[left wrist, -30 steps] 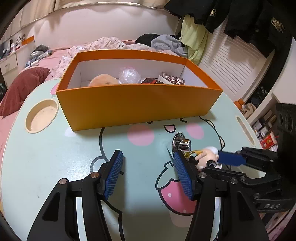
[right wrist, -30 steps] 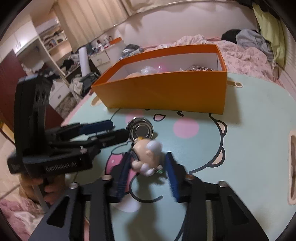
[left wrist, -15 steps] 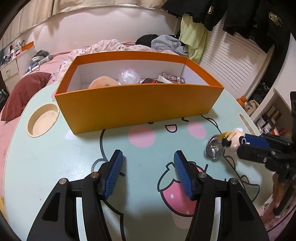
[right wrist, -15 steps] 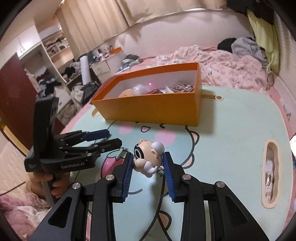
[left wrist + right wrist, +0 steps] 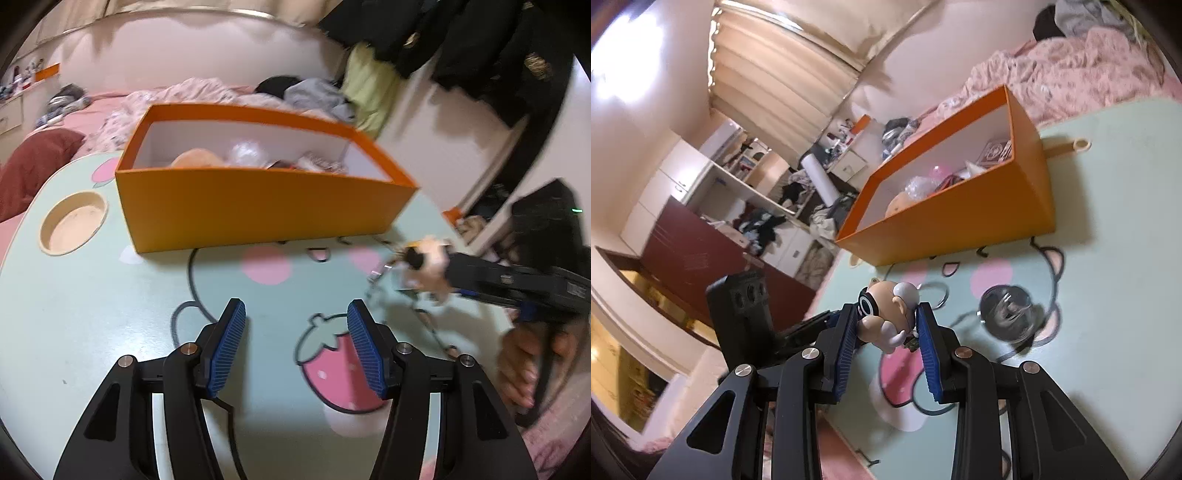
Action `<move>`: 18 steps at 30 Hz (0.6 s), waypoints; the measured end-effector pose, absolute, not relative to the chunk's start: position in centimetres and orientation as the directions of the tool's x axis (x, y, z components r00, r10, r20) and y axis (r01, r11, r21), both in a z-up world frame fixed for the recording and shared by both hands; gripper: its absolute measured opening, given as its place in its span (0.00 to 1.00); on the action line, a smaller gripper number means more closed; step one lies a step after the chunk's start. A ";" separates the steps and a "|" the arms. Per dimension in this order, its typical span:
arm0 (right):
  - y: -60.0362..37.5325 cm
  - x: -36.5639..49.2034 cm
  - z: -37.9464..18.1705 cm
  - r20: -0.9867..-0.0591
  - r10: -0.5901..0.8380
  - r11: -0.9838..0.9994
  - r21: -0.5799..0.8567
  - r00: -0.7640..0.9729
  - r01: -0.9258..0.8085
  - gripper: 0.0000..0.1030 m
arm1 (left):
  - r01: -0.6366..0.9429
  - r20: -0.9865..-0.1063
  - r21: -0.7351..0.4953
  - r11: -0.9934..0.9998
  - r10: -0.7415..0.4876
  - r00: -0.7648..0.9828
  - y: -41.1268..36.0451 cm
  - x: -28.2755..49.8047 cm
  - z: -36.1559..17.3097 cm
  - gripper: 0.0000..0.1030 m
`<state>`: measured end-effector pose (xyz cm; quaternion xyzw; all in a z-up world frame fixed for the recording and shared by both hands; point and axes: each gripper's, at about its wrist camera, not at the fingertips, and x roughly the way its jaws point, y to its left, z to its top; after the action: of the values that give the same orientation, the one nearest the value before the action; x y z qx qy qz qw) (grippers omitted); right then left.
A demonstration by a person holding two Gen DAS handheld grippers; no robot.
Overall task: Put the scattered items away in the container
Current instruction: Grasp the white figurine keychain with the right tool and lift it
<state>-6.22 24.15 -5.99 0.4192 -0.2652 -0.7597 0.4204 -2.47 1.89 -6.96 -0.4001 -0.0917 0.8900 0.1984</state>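
Observation:
My right gripper [image 5: 888, 325] is shut on a small cartoon figure keychain [image 5: 886, 314] and holds it in the air above the table, tilted. A round silver piece [image 5: 1006, 312] hangs from the figure, blurred. The orange box [image 5: 960, 218] stands beyond it with several items inside. In the left wrist view the orange box [image 5: 258, 206] is ahead, and the figure [image 5: 428, 260] shows at the right in the right gripper [image 5: 439, 266]. My left gripper [image 5: 295, 336] is open and empty, low over the table.
The table [image 5: 92, 295] is pale green with a cartoon face and a strawberry print [image 5: 340, 369]. A round cup recess [image 5: 72, 223] lies at the left. A bed with pink bedding [image 5: 1071, 70] lies behind the box. Shelves and a cabinet [image 5: 701, 236] stand off the table's side.
My right gripper has lifted the figure higher off the table and tilted, its silver piece swinging below. My left gripper has stayed open and drawn back slightly.

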 end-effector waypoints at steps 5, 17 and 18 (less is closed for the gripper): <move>24.3 -6.0 -5.0 -0.423 -0.838 -0.540 0.733 -0.343 0.415 0.30 | -0.340 -0.662 -0.256 -0.905 0.420 -0.620 3.3 -1.3 -6.0 0.57; 28.7 -3.5 -2.0 -0.527 -0.605 -0.783 0.529 -0.597 0.326 0.30 | -0.387 -0.743 -0.174 -0.905 0.379 -0.551 9.2 -4.9 -5.3 0.57; 28.8 -3.2 -2.2 -0.551 -0.573 -0.809 0.497 -0.606 0.313 0.30 | -0.392 -0.749 -0.166 -0.905 0.374 -0.547 9.7 -5.2 -5.4 0.57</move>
<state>-3.20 28.75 -2.23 0.3649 -0.1783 -0.8783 0.2522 -5.24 9.75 -5.39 -0.4231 0.0104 0.8795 0.2177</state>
